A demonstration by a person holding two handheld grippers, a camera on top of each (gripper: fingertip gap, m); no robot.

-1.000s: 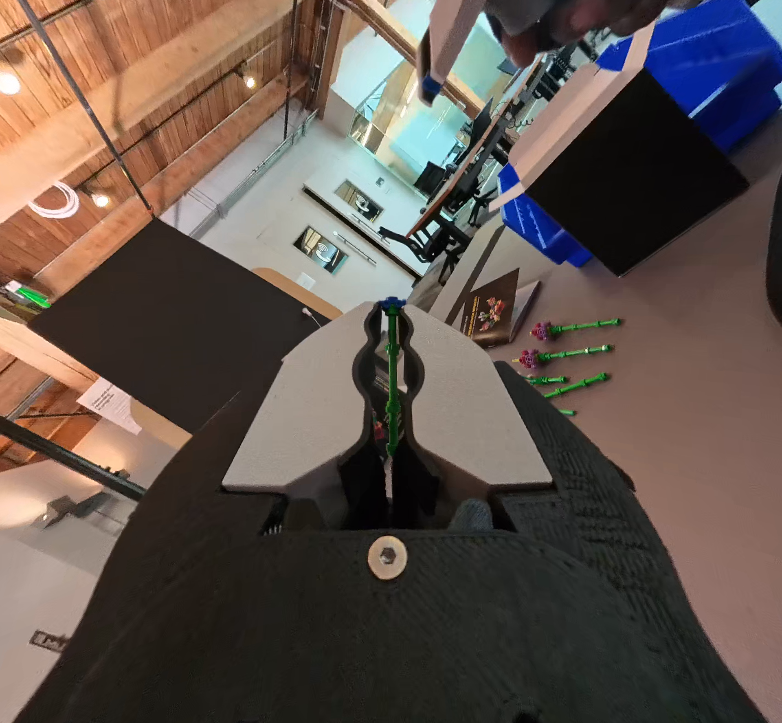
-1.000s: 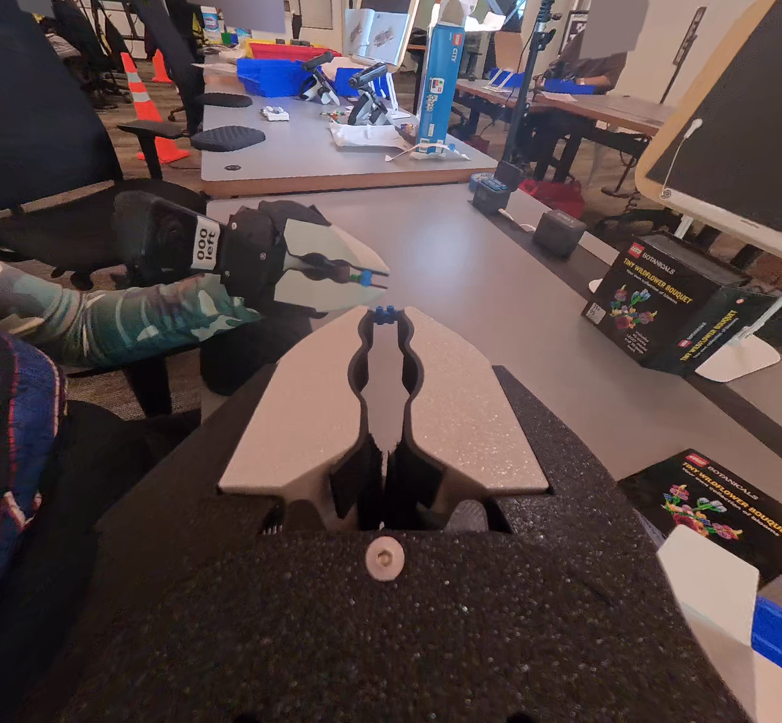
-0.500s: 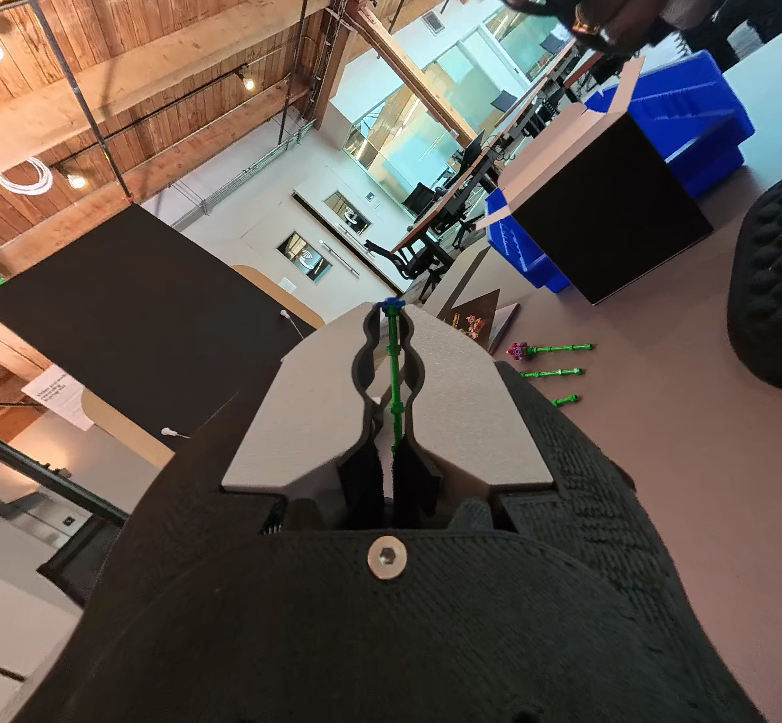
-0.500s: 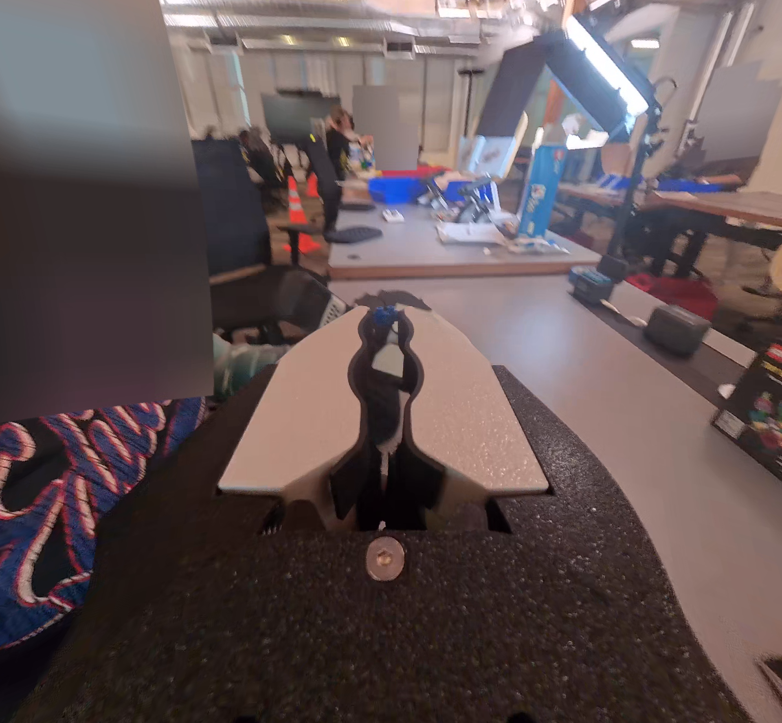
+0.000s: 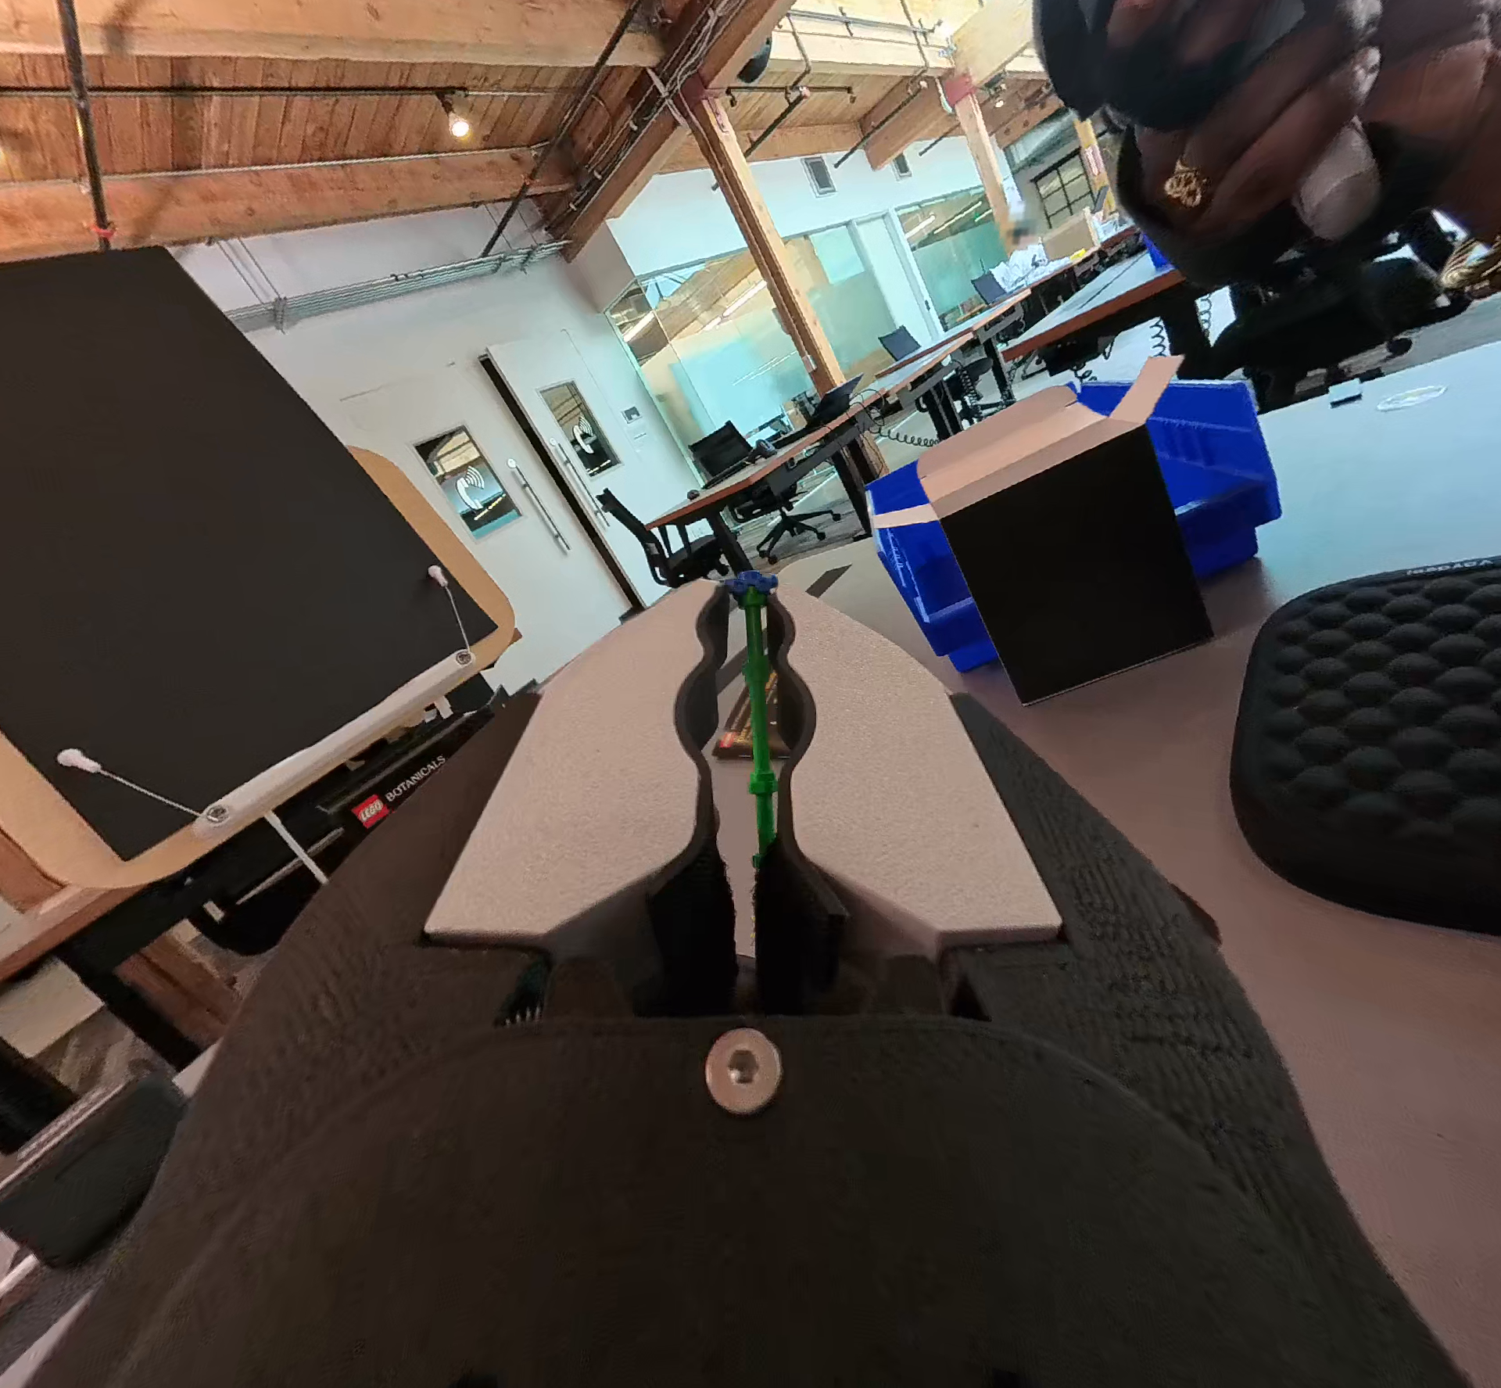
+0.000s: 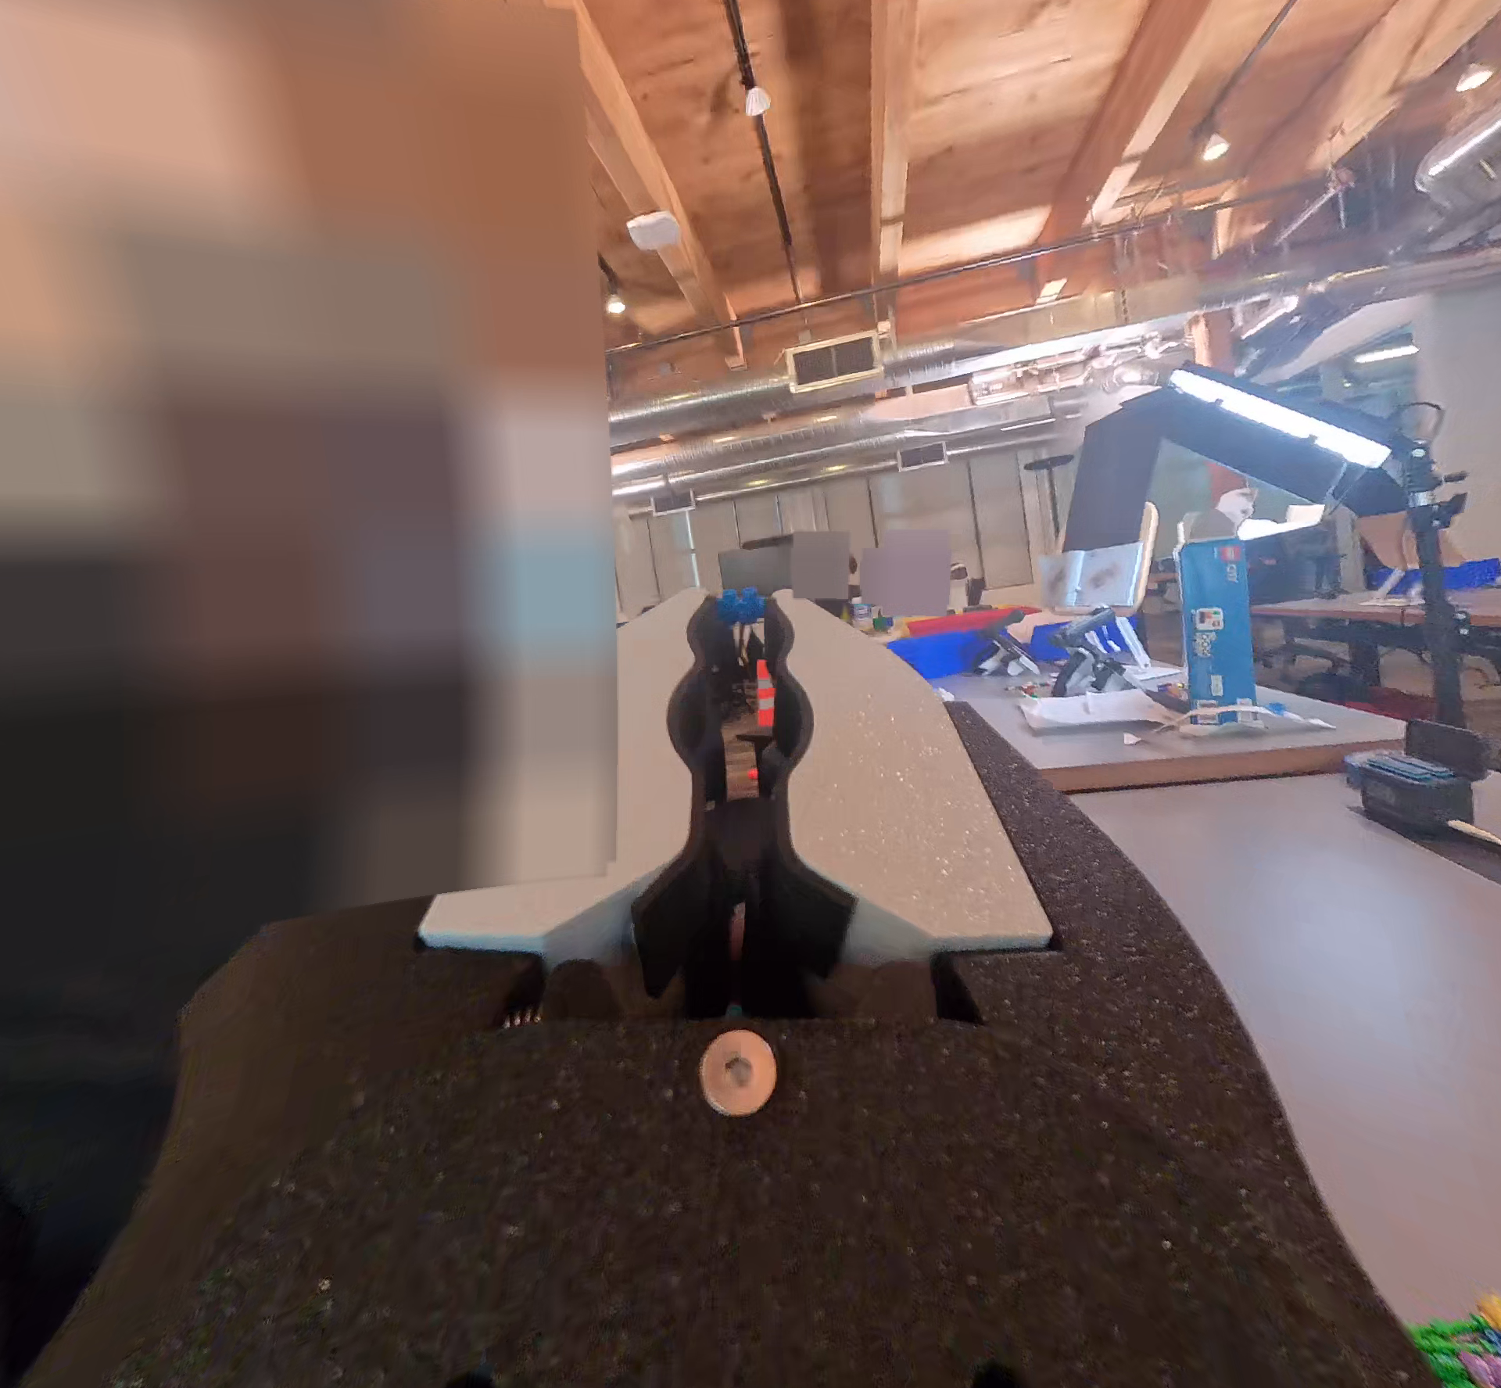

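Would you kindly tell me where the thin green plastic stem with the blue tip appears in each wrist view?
Left wrist view: centre, the thin green plastic stem lies lengthwise between the fingers of the left hand-held gripper.
Right wrist view: not in it; the right hand-held gripper pinches only a small blue piece.
Shared landmark: the wooden beam ceiling.

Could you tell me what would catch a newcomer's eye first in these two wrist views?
In the left wrist view, the left gripper is shut on a thin green stem with a blue piece at its tip. To its right on the table stand a black box and blue bins, and a hand looms at the top right. The right gripper, tilted toward the wooden ceiling, pinches a small blue piece.
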